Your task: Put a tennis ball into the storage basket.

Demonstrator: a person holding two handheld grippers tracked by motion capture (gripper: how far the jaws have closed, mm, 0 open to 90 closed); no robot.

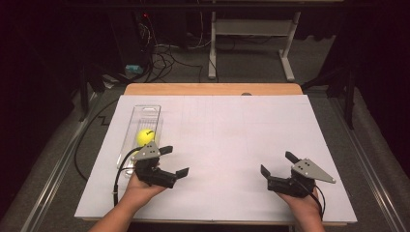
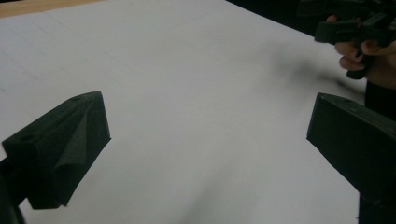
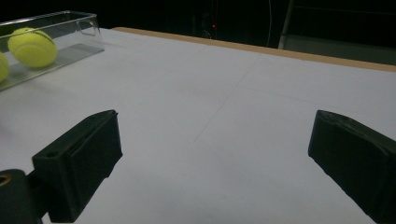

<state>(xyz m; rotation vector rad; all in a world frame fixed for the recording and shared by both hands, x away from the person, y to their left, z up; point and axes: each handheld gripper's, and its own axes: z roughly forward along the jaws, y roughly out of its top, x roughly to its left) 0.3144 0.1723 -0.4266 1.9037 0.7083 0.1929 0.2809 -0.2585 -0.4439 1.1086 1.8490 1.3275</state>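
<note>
Tennis ball (image 1: pixel 145 137) in clear tray (image 1: pixel 145 112); marking unreadable.

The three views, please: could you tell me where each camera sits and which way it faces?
High view: above the person's side, looking forward and down on the table; both forearms enter below.
Left gripper view: rides the left hand-held gripper, facing the right hand-held gripper; own jaws apart.
Right gripper view: looks toward the tray with balls.
Shared: the tray, high and right views.
</note>
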